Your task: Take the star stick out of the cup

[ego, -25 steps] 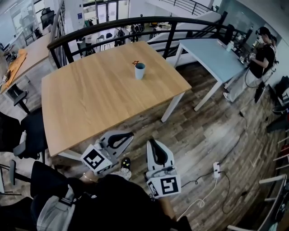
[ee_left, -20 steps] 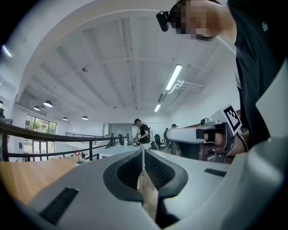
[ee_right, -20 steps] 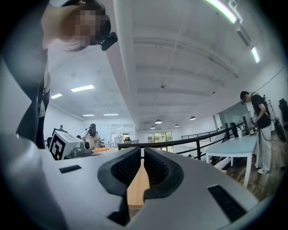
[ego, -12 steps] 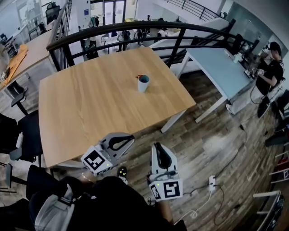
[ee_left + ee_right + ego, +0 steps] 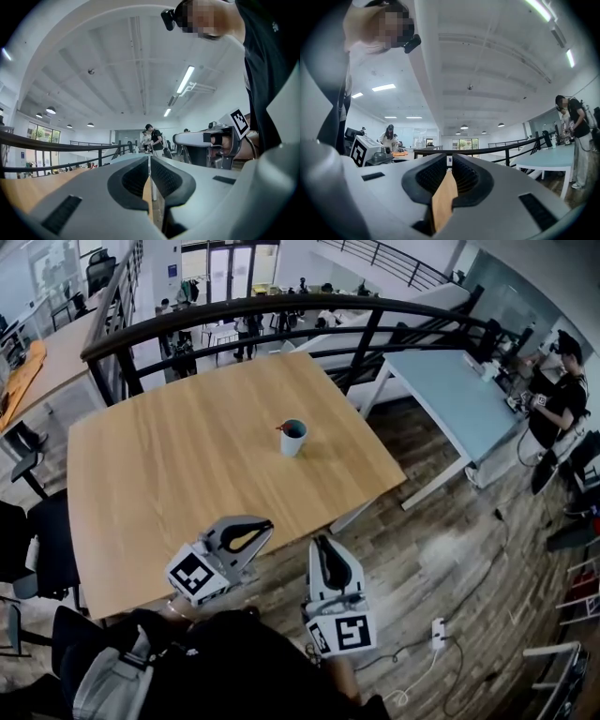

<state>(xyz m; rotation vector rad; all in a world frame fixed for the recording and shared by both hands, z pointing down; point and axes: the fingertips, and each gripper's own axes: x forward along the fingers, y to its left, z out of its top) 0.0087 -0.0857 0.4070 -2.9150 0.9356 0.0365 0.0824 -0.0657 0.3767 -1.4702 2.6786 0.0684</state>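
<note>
Both claws are shut and empty. Our left claw (image 5: 263,526) hangs over the near edge of the worktop (image 5: 159,484), and our right claw (image 5: 318,544) sits just off that edge, above the floor. The cup (image 5: 293,438) stands well away, toward the far right of the worktop, with the star stick (image 5: 281,427) poking out at its left rim.

The stick is small, so a claw that arrives closed or off-line would likely knock the cup over or push it away. Pulling at a slant could also drag the cup along.

Compared with a second ago, we have stepped closer. The cup sits nearer in view, and the left claw has come in over the worktop.
</note>
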